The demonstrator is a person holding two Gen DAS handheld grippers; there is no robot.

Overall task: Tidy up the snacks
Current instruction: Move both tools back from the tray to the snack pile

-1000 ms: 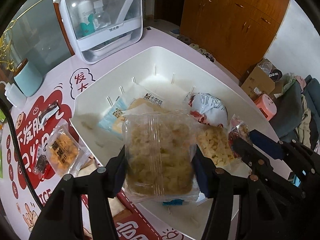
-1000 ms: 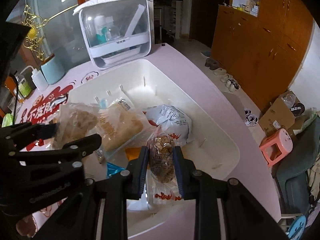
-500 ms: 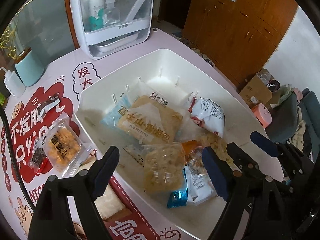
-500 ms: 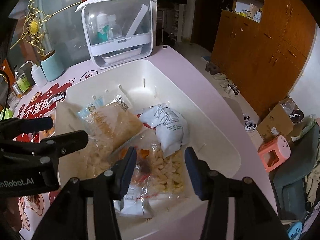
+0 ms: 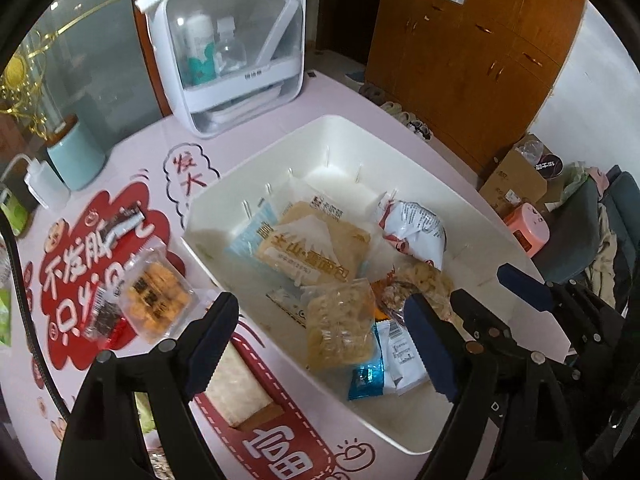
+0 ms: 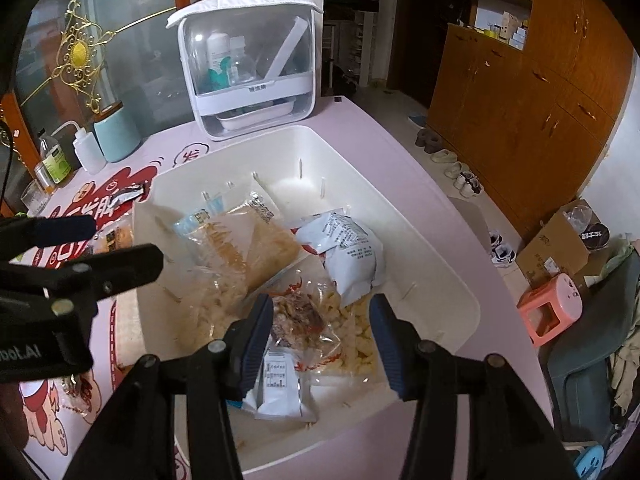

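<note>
Snacks are piling up in the white bin (image 5: 408, 148) on the pink table (image 5: 256, 148), and both tools are hanging over its near end right now. Left tool (image 5: 320, 344) is standing with its jaws spread wide, nothing between the pads; right under the gap a clear bag of pale crisps (image 5: 340, 328) is lying loose on the heap. Right tool (image 6: 318, 340) is sitting with its jaws parted too, gripping nothing, and a clear bag of brown nuts (image 6: 298, 320) is resting below them on top of a bag of yellow puffs (image 6: 356, 336). A small white sachet (image 6: 278, 388) is lying at the near wall, just by that tool's left finger.

Further back in the bin a flat bread pack (image 5: 312, 248) with a mountain printed on it is lying across a blue-and-white packet (image 5: 250, 236), and a crumpled white pouch (image 5: 416, 232) is sitting to its right. The far end of the bin is showing bare floor.

Outside the bin, on the red printed mat (image 5: 80, 280), an orange biscuit pack (image 5: 156, 296) is waiting beside a small dark wrapper (image 5: 104, 316), and a pale bread slab (image 5: 236, 388) is lying close against the bin's near corner. A white clear-fronted cabinet (image 5: 232, 52) is standing at the back of the table.
</note>
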